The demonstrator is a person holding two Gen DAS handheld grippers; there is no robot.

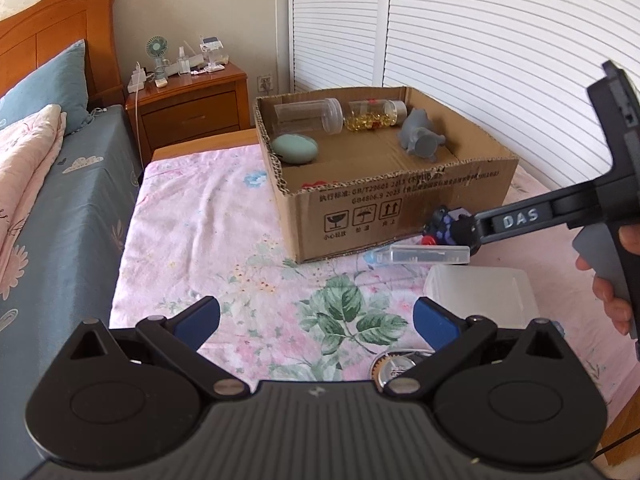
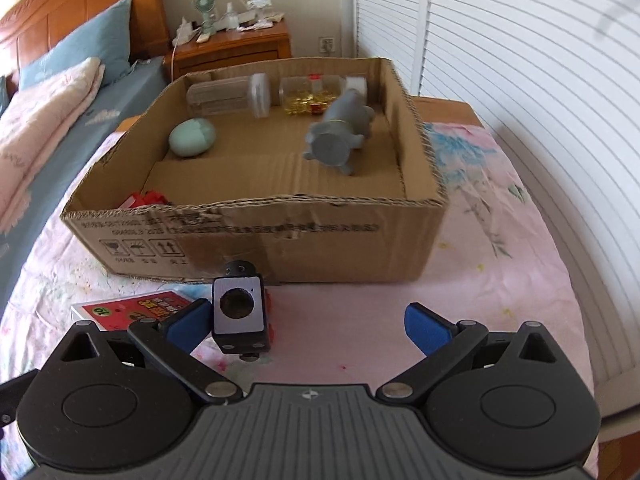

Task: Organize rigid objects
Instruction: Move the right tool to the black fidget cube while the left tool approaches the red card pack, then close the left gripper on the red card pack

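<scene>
Both grippers are hovering wide apart: left gripper (image 1: 316,322) over bare floral cloth, right gripper (image 2: 308,322) empty. The black-and-white block (image 2: 239,314) is sitting at its nine-o'clock finger, the cardboard box (image 2: 280,244) edge at twelve.

Brown cardboard box (image 2: 256,240), pale green egg (image 2: 192,137), grey figurine (image 2: 340,140), pink floral cloth (image 1: 200,240), blue pillow (image 1: 48,84)

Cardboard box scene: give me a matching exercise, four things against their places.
Things:
1. green egg-shaped object
2. grey figurine
3. clear slim case
4. red printed card

Places:
A. on the cloth outside the cardboard box, beside the right tool
B. inside, left part
C. inside, right part
D. on the cloth, beside a translucent tub

Pairs: 1-B, 2-C, 3-D, 4-A
</scene>
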